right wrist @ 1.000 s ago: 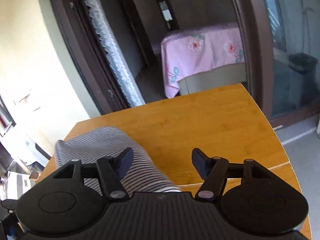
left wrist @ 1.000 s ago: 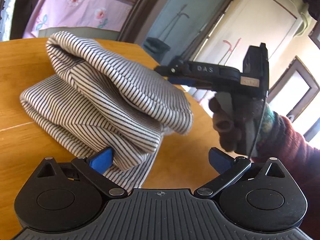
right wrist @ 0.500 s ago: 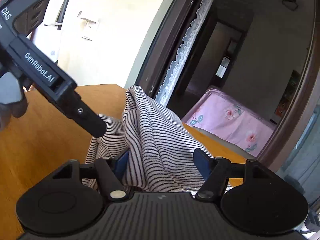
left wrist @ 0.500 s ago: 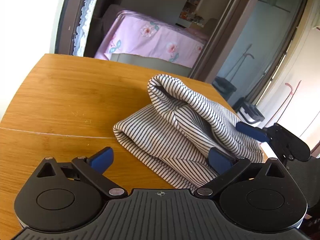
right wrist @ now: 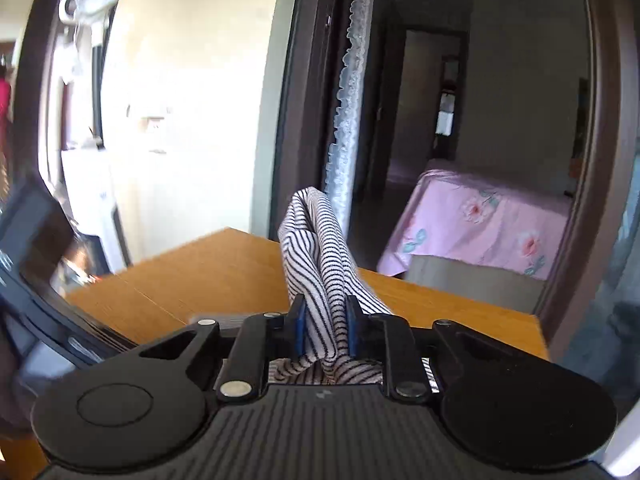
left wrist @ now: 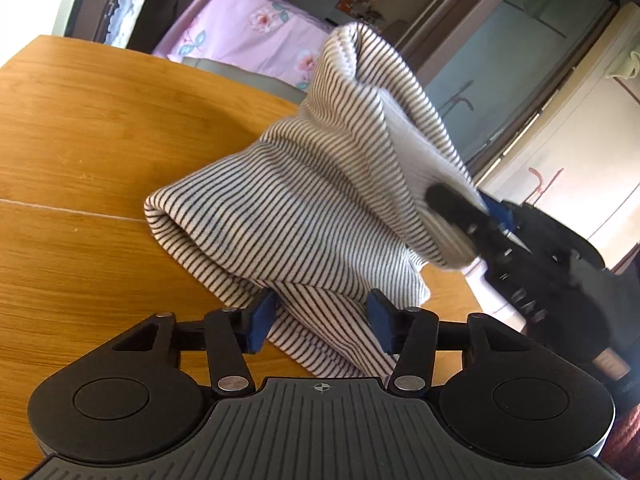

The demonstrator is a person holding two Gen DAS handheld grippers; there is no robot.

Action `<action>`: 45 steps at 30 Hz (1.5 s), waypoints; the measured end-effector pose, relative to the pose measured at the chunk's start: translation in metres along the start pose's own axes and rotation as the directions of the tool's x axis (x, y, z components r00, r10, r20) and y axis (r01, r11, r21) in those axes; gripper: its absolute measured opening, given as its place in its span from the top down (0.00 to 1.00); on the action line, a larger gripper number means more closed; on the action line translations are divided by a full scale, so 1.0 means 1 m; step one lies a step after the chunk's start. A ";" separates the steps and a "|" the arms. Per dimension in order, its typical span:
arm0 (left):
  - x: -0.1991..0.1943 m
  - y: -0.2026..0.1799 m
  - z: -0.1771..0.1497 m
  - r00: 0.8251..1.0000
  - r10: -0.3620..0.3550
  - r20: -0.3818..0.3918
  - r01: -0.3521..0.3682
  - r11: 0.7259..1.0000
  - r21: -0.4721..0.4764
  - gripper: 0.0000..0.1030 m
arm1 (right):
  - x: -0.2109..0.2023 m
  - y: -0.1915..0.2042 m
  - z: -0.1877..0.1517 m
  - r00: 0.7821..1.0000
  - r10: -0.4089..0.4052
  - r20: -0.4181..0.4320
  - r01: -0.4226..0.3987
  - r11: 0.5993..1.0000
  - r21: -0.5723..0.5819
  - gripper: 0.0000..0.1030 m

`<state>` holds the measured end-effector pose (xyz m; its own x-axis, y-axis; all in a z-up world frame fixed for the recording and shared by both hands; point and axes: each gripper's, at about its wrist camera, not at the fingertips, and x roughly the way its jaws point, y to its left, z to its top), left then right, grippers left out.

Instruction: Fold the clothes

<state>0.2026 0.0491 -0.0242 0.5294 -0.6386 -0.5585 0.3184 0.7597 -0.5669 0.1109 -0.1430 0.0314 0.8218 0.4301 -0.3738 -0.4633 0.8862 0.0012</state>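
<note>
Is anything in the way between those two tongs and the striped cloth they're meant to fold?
Nothing visible. The right tongs are already clamped on a bunched edge of the striped cloth, lifting it off the wooden table. The left tongs are open, with a lower corner of the cloth between their blue pads.

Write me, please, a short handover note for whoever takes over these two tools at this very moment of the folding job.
Right tool: shut on a bunched edge of the striped garment, holding that part up off the wooden table.
Left tool: open, its blue pads either side of the garment's near lower edge, not clamped.
Garment: partly folded, left end resting on the table, right side raised into a peak.
Done: first folds appear made, and the right grasp is secure.
Left: probably close the left tool on the near edge, carry the raised part over, lay it flat, release both.
</note>
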 end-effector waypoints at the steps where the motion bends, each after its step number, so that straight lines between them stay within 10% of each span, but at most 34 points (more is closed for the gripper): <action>1: 0.000 0.002 0.000 1.000 -0.006 0.002 0.006 1.000 -0.007 0.49 | 0.002 0.004 0.002 0.999 0.046 -0.023 -0.046 0.999 0.004 0.82; 13: -0.015 0.023 -0.001 0.996 -0.060 0.064 0.063 0.997 -0.050 0.65 | 0.027 0.041 -0.055 0.985 0.054 -0.166 -0.069 0.994 -0.085 0.80; 25: -0.076 -0.008 0.029 0.964 -0.066 0.258 0.058 0.998 0.040 0.46 | 0.021 0.095 -0.078 0.991 -0.020 -0.130 -0.023 0.947 -0.319 0.76; 28: -0.030 -0.010 0.037 0.984 -0.055 0.167 0.051 0.998 0.029 0.48 | 0.000 0.079 -0.067 0.993 0.023 -0.116 -0.052 0.966 -0.254 0.68; 30: -0.013 0.004 0.030 0.990 -0.027 0.137 0.025 1.000 0.010 0.53 | -0.021 0.059 -0.054 0.998 -0.002 -0.061 -0.009 0.981 -0.194 0.20; 32: -0.016 0.017 0.021 0.986 -0.059 0.156 0.060 0.998 0.002 0.54 | -0.031 0.037 -0.042 0.997 -0.072 0.005 0.072 0.984 -0.161 0.02; 38: -0.023 0.025 0.018 0.986 -0.064 0.153 0.065 0.998 0.002 0.54 | 0.028 0.000 -0.065 0.972 -0.112 -0.208 0.102 0.993 -0.060 0.00; 45: -0.034 0.015 0.017 0.984 -0.023 0.179 0.012 0.998 0.064 0.54 | 0.017 0.033 -0.086 0.956 -0.253 -0.146 0.241 0.966 -0.096 0.00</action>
<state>0.2023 0.0842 -0.0032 0.6539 -0.6238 -0.4282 0.3741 0.7584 -0.5337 0.0808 -0.1210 -0.0550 0.8549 0.1619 -0.4929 -0.2811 0.9430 -0.1779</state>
